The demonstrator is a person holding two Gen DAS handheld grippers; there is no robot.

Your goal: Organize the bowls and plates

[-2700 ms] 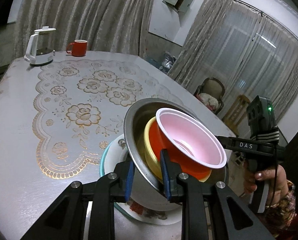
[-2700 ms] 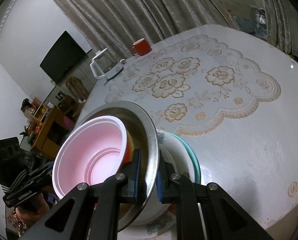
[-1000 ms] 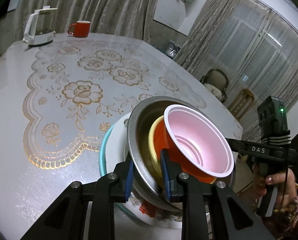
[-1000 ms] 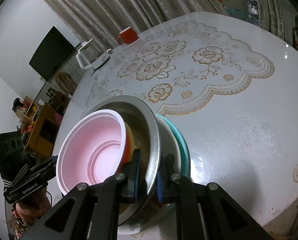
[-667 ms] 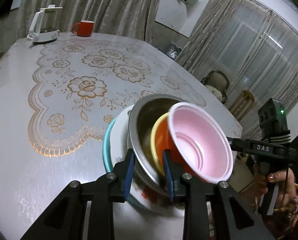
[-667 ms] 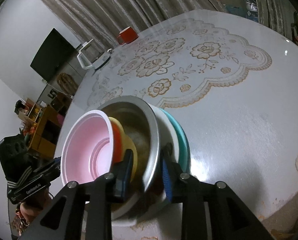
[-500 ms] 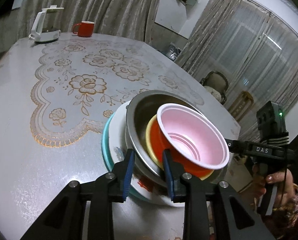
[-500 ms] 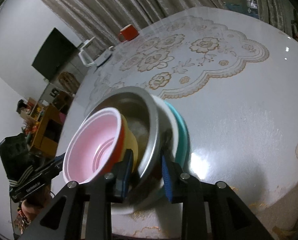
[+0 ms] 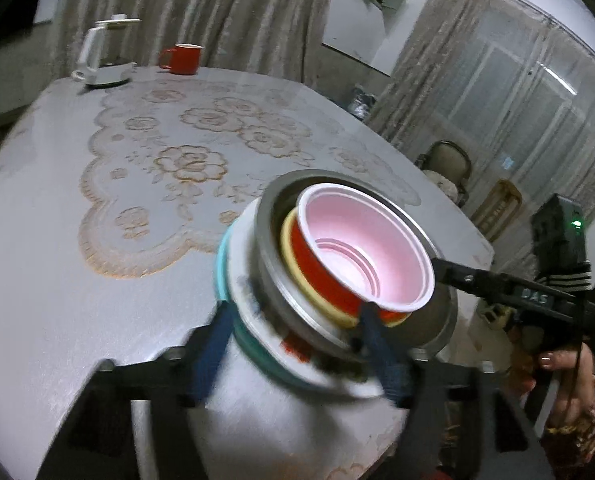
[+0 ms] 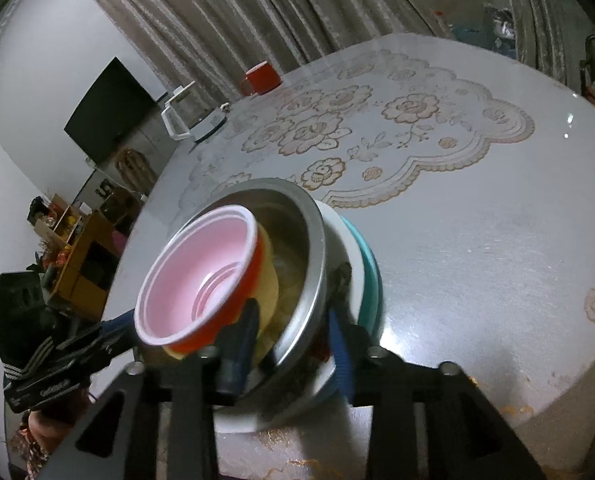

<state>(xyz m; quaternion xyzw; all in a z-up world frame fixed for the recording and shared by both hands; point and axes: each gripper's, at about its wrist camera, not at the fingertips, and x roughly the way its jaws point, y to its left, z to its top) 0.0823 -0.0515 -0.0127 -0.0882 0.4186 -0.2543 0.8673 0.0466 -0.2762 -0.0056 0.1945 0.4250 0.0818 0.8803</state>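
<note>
On the near edge of the table: a nested stack of dishes, leaning toward the left gripper's side.
Pink bowl (image 9: 363,258): topmost, white rim, sitting inside an orange-red bowl (image 9: 317,266).
Yellow bowl (image 9: 293,260): under the orange-red one, only its rim showing.
Steel bowl (image 9: 271,248): holds the three smaller bowls and is the landmark for everything below.
White plate (image 9: 243,264): directly beneath the steel bowl, with a dark pattern and a red patch near its edge.
Teal plate (image 9: 221,256): at the bottom of the stack, resting on the table (image 9: 49,280).
Left gripper (image 9: 297,344): blurred, jaws spread and just been opening; the edges of the steel bowl and plates lie between its blue pads, which look clear of them.
Right gripper (image 10: 291,340): jaws parted and just been opening, straddling the steel bowl's rim on the opposite side, with small gaps showing.
Hand (image 9: 565,372): beyond the steel bowl, gripping the other tool's handle.
Red mug (image 9: 181,59): well away from the steel bowl, at the table's far end.
White kettle (image 9: 103,54): just beside the mug.
</note>
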